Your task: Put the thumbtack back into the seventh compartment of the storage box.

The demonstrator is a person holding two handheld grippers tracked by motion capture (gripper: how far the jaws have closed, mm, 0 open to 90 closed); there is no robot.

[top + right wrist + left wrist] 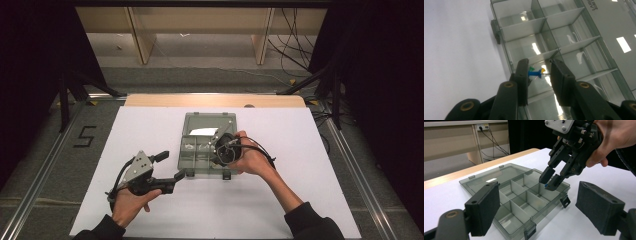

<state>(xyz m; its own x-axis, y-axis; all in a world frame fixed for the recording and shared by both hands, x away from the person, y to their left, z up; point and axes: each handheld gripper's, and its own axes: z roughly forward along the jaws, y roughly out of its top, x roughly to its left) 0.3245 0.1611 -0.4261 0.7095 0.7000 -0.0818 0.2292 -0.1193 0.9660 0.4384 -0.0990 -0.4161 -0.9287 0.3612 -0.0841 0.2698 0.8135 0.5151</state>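
A clear grey compartment box (197,162) lies open on the white table, its lid folded back away from me. My right gripper (222,150) hangs tilted over the box's front right compartments. It is shut on a blue push pin (534,73), held lengthwise between the jaws (539,65). From the left gripper view the blue pin (545,185) peeks out at the right gripper's (546,184) tips, just above a divider of the box (519,202). A green pin (531,68) and a yellow pin (543,70) lie in the compartment below. My left gripper (171,166) stands open and empty at the box's front left corner.
Two black latches (565,201) hang from the box's front wall. A white label (202,131) lies in the lid. The white sheet (150,210) covers the table up to a wooden far edge (215,100). Dark stands and cables sit on the floor beyond.
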